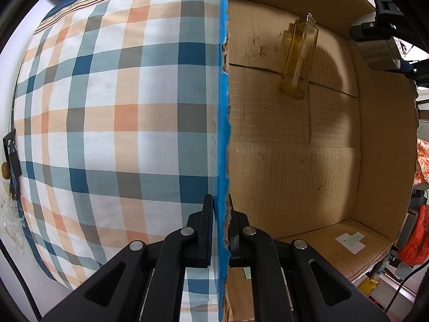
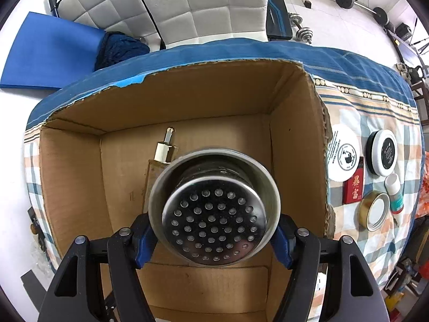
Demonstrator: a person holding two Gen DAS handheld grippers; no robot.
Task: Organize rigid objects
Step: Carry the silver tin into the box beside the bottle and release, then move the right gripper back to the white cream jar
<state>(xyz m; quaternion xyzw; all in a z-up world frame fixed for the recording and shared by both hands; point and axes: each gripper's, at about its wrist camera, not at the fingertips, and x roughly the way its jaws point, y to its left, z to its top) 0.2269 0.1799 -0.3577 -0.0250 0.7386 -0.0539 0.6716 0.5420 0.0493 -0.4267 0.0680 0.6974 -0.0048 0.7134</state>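
An open cardboard box [image 2: 187,94] stands on a checked cloth [image 1: 107,107]. My left gripper [image 1: 220,201] points down and is shut on the box's blue-edged side wall [image 1: 222,107], one finger on each face. On the box floor lies a clear yellow bottle [image 1: 299,59] with a white neck [image 2: 166,153]. My right gripper [image 2: 214,238] is shut on a round metal cup with a perforated bottom [image 2: 214,212]. It holds the cup over the inside of the box, partly hiding the bottle.
On the cloth to the right of the box lie a white round lid [image 2: 344,155], a black-and-white jar [image 2: 383,153], a red packet [image 2: 354,187], a small white bottle [image 2: 394,193] and a gold tin [image 2: 375,210]. Beyond the cloth are a padded headboard [image 2: 187,5] and dumbbells [image 2: 303,29].
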